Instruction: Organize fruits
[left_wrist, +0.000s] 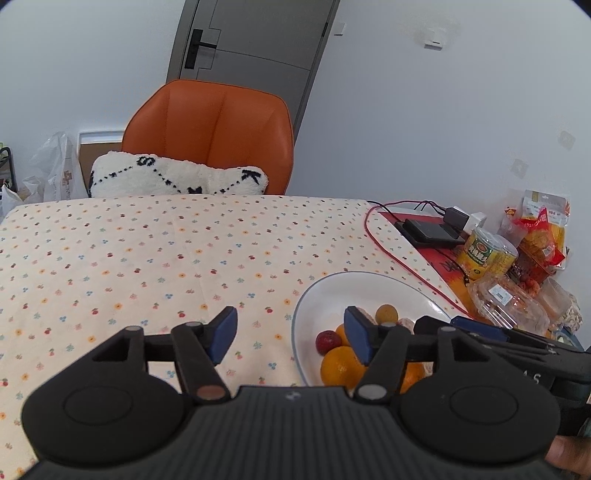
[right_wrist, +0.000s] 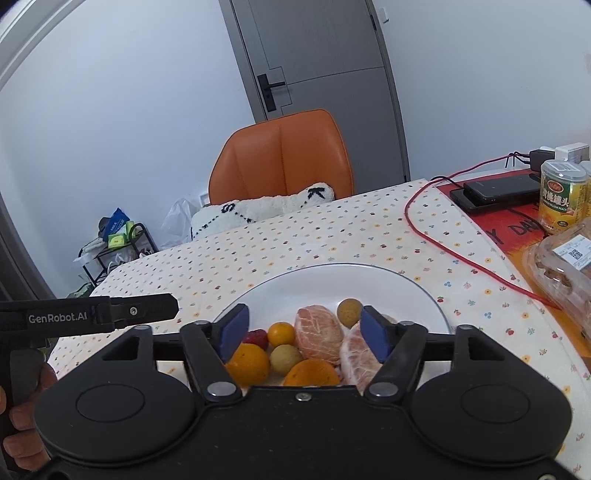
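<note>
Here, gripper (right_wrist: 301, 334) (spread) over plate (right_wrist: 369, 280).

Claw (left_wrist: 291, 338) open — plate (left_wrist: 369, 288) (fruit) beside

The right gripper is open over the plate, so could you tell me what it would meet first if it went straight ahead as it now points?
Probably the peeled pomelo segment on the white plate, centred between the right gripper fingers, though depth is unclear.
</note>
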